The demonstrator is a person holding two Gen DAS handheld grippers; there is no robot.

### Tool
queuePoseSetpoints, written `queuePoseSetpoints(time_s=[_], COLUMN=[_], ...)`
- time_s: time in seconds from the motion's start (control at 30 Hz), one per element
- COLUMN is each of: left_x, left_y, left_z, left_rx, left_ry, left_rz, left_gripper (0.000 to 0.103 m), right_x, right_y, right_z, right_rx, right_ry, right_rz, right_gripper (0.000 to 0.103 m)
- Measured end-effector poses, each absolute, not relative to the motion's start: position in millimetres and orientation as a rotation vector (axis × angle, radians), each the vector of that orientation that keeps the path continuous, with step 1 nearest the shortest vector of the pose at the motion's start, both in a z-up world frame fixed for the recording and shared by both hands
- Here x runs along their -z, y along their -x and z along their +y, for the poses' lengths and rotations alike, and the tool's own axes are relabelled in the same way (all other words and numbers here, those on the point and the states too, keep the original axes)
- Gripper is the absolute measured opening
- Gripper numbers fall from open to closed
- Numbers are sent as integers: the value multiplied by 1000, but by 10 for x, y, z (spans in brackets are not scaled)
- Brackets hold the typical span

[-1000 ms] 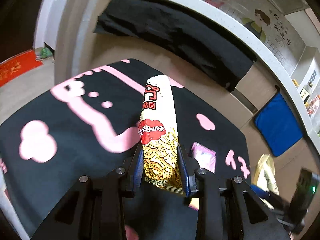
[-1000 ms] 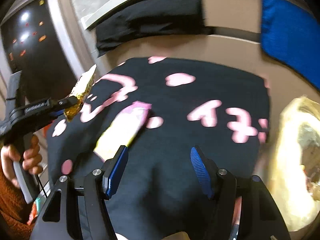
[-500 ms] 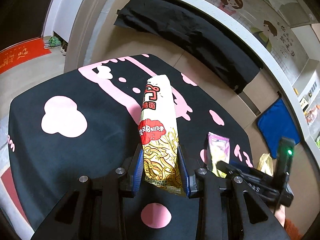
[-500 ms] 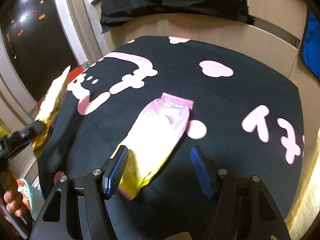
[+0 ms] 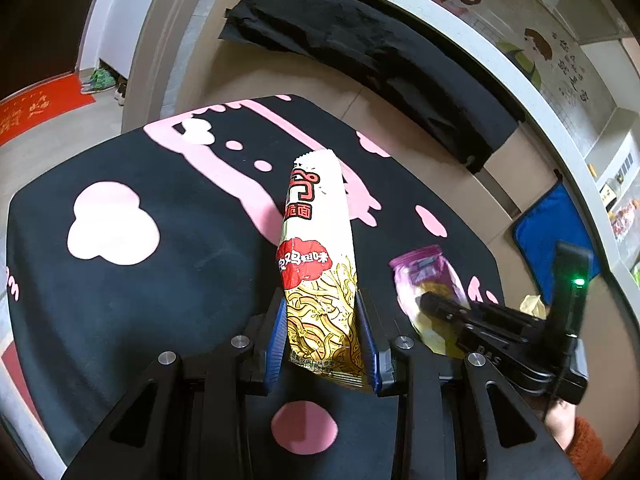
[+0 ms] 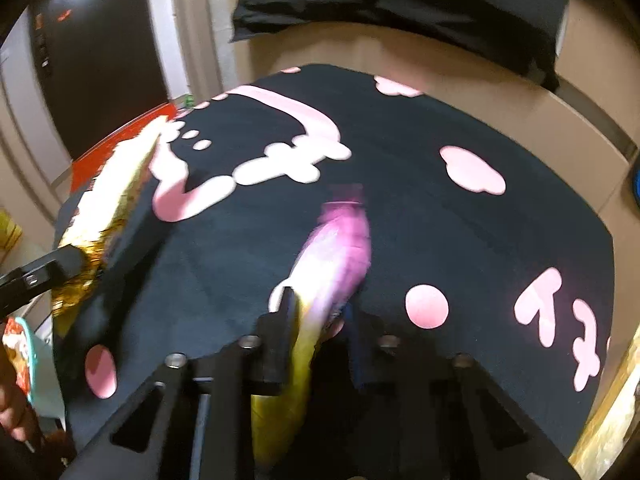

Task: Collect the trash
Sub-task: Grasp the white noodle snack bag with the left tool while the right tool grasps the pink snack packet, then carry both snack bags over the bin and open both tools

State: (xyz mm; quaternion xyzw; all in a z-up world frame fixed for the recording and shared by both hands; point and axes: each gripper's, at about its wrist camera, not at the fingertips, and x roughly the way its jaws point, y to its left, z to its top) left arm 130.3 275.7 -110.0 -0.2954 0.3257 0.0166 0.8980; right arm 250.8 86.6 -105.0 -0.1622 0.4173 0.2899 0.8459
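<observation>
A black cloth (image 5: 168,280) with pink shapes covers the table. A light, crinkly noodle packet (image 5: 320,280) is pinched at its lower end by the left gripper (image 5: 322,336). Though blurred, a soft purple packet (image 6: 336,256) seems clamped by the right gripper (image 6: 320,332).

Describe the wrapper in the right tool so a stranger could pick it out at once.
Start at the black tablecloth with pink shapes. Near its front edge, the right tool is shut on a pink-and-yellow snack wrapper, purple-pink at its far end and yellow toward the tool. Its neighbour, the noodle snack packet in the left tool, is white with a red patch and yellow noodle print.
</observation>
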Motion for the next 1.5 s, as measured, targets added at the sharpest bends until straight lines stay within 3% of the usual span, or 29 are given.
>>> queuePoseSetpoints(time_s=[0.57,0.97,1.5], left_x=[288,-346,-385], left_y=[-1391,-1502,-1989], left_z=[1839,713,-924], left_rx=[57,204,445], left_ry=[333,167,88], left_rz=[546,432,400], left_gripper=[34,34,34], right_x=[139,-433,-660], right_y=[-2061,-1746,-1597], right_z=[-113,-1233,-2701], right_rx=[-568,-420,-157], right_ry=[218,96,-5], right_rz=[674,502,406], right_gripper=[12,12,12])
